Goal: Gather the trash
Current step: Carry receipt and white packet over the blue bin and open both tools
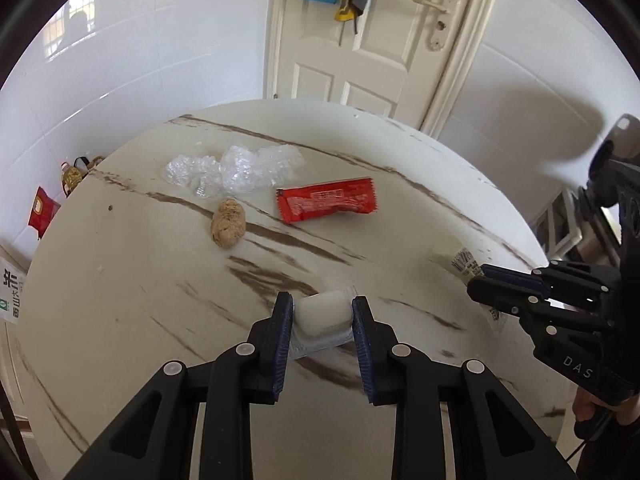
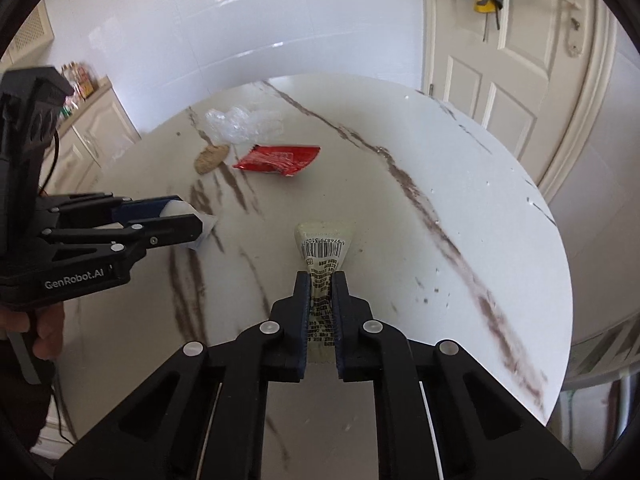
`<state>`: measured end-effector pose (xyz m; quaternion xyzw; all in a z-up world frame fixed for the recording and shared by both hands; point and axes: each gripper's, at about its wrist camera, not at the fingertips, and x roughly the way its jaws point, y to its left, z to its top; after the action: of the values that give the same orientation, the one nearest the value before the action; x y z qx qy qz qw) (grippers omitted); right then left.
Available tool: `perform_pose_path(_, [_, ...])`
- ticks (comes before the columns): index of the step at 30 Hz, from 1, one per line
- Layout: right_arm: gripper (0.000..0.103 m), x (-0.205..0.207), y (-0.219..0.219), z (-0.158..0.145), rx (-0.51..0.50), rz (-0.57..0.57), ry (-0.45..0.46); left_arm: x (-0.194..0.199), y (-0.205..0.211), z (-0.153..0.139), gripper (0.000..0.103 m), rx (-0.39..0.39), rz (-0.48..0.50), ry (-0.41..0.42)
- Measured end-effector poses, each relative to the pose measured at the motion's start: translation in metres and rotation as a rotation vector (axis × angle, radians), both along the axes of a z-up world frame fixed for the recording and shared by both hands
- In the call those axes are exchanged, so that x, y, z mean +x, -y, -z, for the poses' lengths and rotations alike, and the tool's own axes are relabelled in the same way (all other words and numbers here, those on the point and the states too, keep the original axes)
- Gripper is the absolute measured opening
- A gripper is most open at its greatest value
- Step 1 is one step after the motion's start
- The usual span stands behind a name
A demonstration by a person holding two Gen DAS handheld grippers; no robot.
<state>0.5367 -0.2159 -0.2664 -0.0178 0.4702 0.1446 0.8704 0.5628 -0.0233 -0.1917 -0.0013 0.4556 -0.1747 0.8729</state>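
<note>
My left gripper is shut on a small white plastic cup just above the round marble table. The same gripper and its cup show at the left of the right wrist view. My right gripper is shut on a pale wrapper with a barcode. In the left wrist view this gripper and its wrapper appear at the right. Farther back on the table lie a red wrapper, a brown lump and crumpled clear plastic.
A white panelled door with clothes hanging on it stands behind the table. White tiled walls surround it. Bottles and a red packet sit beyond the table's left edge. A cabinet stands at the left in the right wrist view.
</note>
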Motion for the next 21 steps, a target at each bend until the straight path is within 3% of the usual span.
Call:
perform_pose_path(10, [0.010, -0.074, 0.012, -0.026, 0.058, 0.029, 0.092, -0.078, 0.040, -0.029, 0.025, -0.032, 0.069, 0.079])
perform_pose_path(16, [0.010, -0.136, 0.060, -0.044, 0.070, 0.111, 0.140, -0.125, 0.113, -0.044, 0.025, -0.050, 0.191, 0.109])
perform_pose_path(21, [0.011, -0.185, 0.127, -0.049, 0.059, 0.244, 0.161, -0.142, 0.189, -0.036, 0.025, -0.055, 0.307, 0.086])
